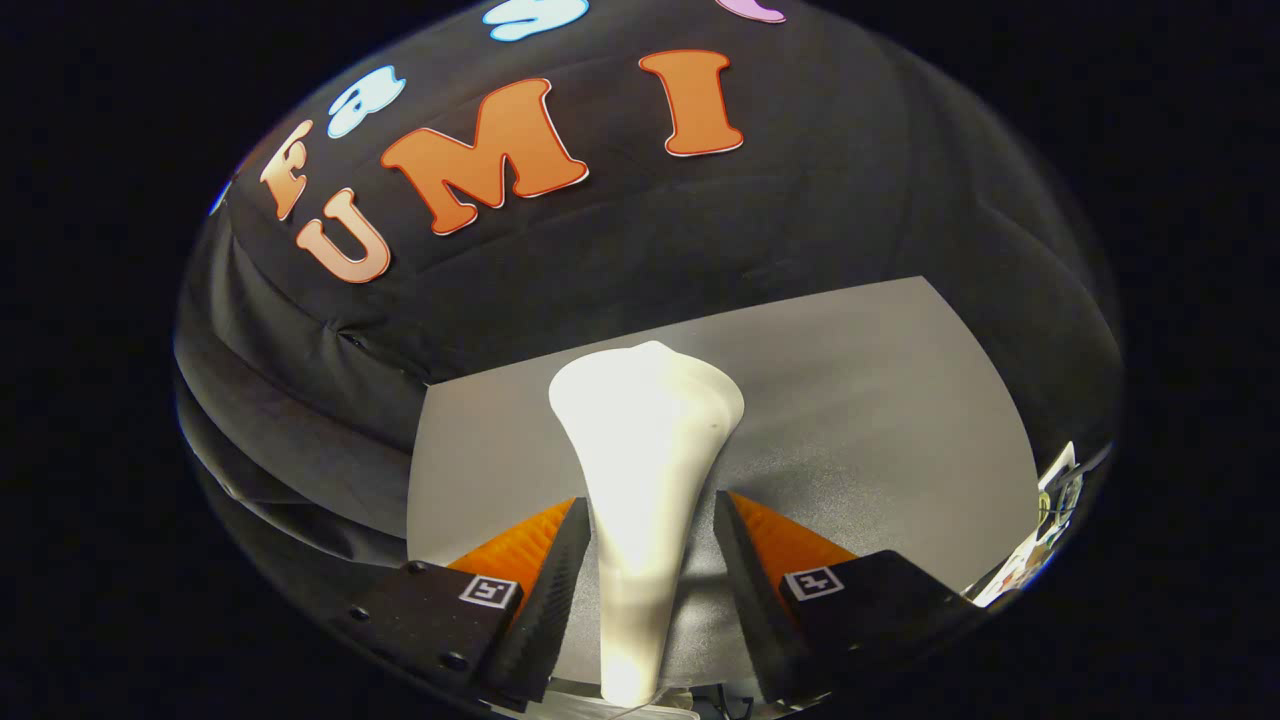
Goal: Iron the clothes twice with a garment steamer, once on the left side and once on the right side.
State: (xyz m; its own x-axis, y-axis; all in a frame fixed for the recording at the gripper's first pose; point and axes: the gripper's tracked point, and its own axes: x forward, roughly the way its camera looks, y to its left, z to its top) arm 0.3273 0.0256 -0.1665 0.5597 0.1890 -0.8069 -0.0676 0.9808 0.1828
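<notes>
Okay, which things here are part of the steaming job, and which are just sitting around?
Job:
- white garment steamer, standing between the tool's fingers, which don't visibly press it

Lying about:
- grey tabletop
- small cluttered items at the table's far edge, too blurred to identify

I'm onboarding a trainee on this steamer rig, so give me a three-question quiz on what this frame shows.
1. True or false: the white plastic garment steamer stands between the claw fingers.
2. What lies under the steamer? A) grey tabletop B) wooden floor C) green carpet
3. Fill in: the steamer's wide head points toward the black ___ wall.

Key:
1. True; the left finger meets its handle, but a gap shows at the right finger.
2. A, the grey tabletop.
3. Cloth.
</notes>
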